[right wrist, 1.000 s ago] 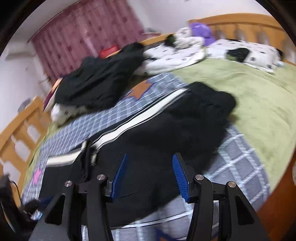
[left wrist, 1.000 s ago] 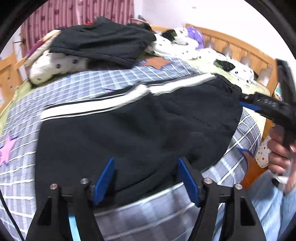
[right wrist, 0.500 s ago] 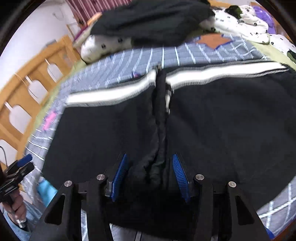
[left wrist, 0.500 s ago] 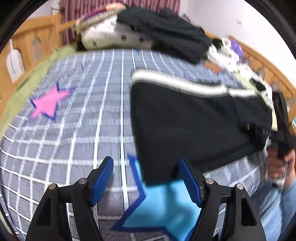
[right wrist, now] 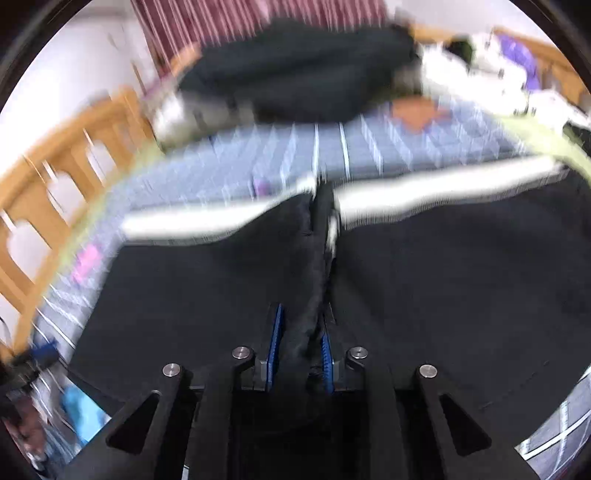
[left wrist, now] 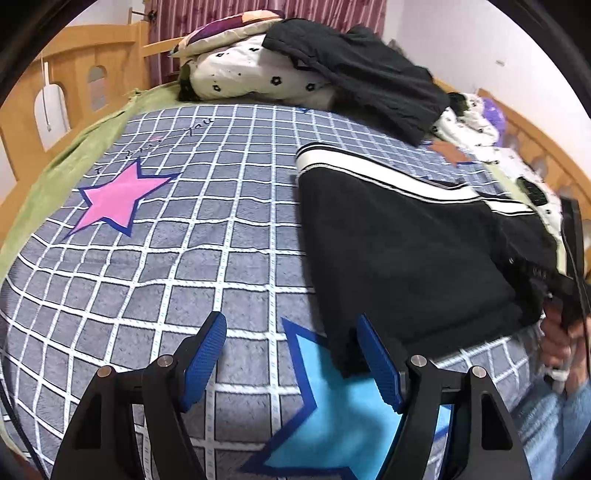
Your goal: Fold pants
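The pants (left wrist: 413,236), black with a white side stripe (left wrist: 369,166), are laid flat across a grey checked blanket (left wrist: 184,258) on a bed. In the left wrist view they fill the right half of the frame, and their near left corner is seen just beside the inner face of the right-hand pad (left wrist: 380,362). The left gripper (left wrist: 291,365) is held wide open above the blanket. Nothing is pinched by it: one pad is over bare checks, the other at the pants' corner, above a blue star (left wrist: 332,417). A pink star (left wrist: 114,199) is printed further up the blanket.

The right wrist view is blurred. There the right gripper (right wrist: 301,343) is seen narrowed onto a raised ridge of black fabric that runs up the middle of the pants (right wrist: 443,295) toward the stripe. Its jaws have just been closing, and the fold is caught between the blue pads (right wrist: 275,343), which are pressed against it on both sides.

In the left wrist view the right gripper (left wrist: 535,273) is seen at the pants' right edge, held by a hand (left wrist: 561,339) above a blue denim leg (left wrist: 546,424).

At the head of the bed, dark clothes (left wrist: 362,74) are heaped over a spotted white pillow (left wrist: 258,77). A wooden bed frame (left wrist: 74,81) is seen around the mattress, with a red curtain (left wrist: 221,14) behind.
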`<action>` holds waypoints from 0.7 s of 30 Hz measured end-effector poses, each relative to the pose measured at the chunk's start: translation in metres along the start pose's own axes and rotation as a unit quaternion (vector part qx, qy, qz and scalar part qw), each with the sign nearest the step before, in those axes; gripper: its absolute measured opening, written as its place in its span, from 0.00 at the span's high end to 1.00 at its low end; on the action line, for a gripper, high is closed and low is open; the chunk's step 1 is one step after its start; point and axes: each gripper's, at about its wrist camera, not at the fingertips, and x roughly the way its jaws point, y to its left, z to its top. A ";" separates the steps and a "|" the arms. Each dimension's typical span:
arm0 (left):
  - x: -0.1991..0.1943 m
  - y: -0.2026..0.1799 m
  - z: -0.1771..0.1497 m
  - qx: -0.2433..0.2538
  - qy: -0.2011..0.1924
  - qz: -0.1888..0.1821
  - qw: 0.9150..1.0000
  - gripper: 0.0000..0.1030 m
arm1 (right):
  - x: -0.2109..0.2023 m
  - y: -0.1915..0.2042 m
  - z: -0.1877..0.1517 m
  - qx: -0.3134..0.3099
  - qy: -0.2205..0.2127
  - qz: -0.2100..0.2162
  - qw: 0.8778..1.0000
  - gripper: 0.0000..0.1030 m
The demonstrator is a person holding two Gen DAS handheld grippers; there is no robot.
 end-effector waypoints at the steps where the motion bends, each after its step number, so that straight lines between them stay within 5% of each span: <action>1: 0.002 0.000 0.002 -0.005 0.004 0.000 1.000 0.31 | 0.002 0.002 -0.002 -0.008 0.001 -0.008 1.000 0.76; 10: 0.012 0.000 0.016 -0.040 0.014 -0.020 0.999 0.31 | -0.046 0.001 -0.016 -0.055 -0.067 -0.029 0.996 0.73; 15: 0.018 -0.012 0.020 -0.036 0.019 -0.015 0.999 0.31 | -0.030 0.005 -0.023 -0.090 -0.029 -0.052 0.994 0.73; 21: 0.028 -0.029 0.020 -0.020 0.029 -0.004 0.999 0.31 | -0.040 -0.005 -0.028 -0.074 -0.031 -0.030 0.996 0.71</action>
